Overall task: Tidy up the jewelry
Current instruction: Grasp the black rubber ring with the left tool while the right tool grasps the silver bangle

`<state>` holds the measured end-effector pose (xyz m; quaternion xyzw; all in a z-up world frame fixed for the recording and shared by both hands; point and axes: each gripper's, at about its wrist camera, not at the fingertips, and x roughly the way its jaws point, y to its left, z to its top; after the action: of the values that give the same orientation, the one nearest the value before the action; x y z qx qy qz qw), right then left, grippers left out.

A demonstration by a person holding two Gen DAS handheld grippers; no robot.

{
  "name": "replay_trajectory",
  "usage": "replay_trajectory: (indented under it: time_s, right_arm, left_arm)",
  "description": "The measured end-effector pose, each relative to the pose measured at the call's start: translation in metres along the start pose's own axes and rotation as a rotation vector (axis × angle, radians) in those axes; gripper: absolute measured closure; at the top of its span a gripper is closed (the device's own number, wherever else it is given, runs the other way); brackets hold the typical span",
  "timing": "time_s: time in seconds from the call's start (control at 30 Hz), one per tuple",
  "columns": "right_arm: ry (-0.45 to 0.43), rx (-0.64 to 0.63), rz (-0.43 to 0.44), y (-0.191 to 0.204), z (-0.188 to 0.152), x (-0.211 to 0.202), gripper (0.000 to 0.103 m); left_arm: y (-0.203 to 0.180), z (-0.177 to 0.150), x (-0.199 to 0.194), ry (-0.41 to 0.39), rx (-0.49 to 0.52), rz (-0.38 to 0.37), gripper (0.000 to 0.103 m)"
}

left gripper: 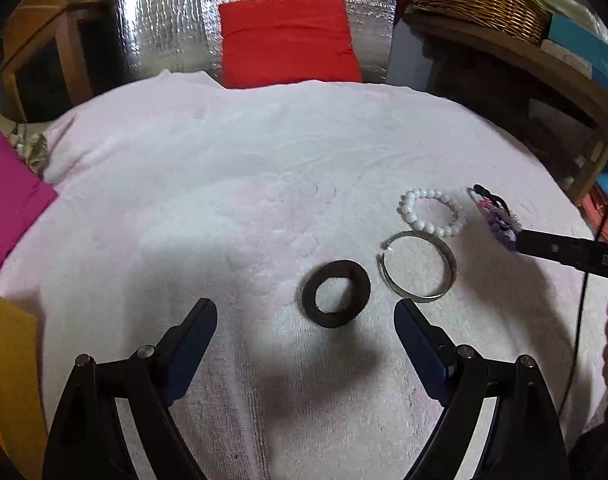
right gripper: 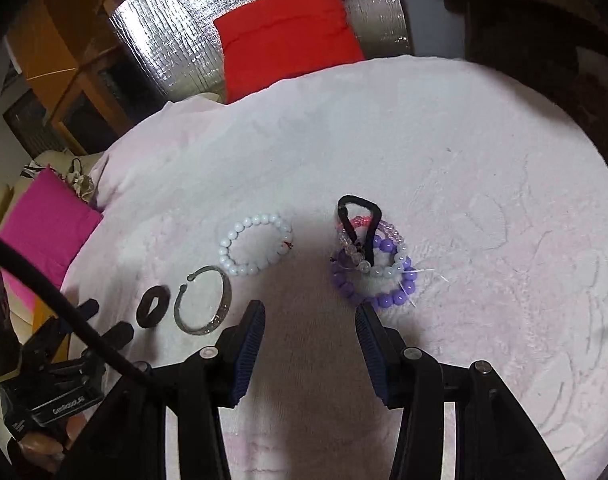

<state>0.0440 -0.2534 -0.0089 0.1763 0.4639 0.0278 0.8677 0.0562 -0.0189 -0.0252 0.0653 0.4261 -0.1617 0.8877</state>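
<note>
Dark, soft hair band [left gripper: 336,293] is lying just beside the stiff metal cuff [left gripper: 419,267] under the released left tool [left gripper: 306,312], while right of that cuff the released right tool [right gripper: 310,314] is nearing light, slippery tangled beads [right gripper: 374,268], likeliest pinched across one strand.

black ring [left gripper: 336,293], silver cuff [left gripper: 419,267], white bracelet [left gripper: 432,212], tangled purple beads [right gripper: 374,270]
</note>
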Motion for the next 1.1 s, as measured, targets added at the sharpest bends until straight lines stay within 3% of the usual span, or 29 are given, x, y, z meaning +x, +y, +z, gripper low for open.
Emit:
replay_trajectory:
  time_s: [0.33, 0.63, 0.73, 0.83, 1.1]
  right_arm:
    - [0.067, -0.050, 0.064, 0.043, -0.001, 0.034, 0.053]
    - [0.061, -0.034, 0.064, 0.049, 0.001, 0.047, 0.053]
    - [0.056, -0.033, 0.062, 0.049, 0.001, 0.047, 0.054]
    - [0.045, -0.047, 0.053, 0.051, 0.002, 0.048, 0.072]
    - [0.008, -0.162, -0.034, 0.069, -0.002, 0.057, 0.099]
  left_arm:
    - [0.004, -0.003, 0.008, 0.036, 0.013, -0.009, 0.013]
    - [0.008, -0.001, 0.024, 0.051, 0.029, -0.007, 0.016]
    - [0.004, -0.003, 0.033, 0.072, 0.067, -0.012, 0.035]
    - [0.002, -0.003, 0.034, 0.052, 0.080, -0.038, 0.051]
    - [0.012, -0.001, 0.034, 0.038, 0.043, -0.088, 0.085]
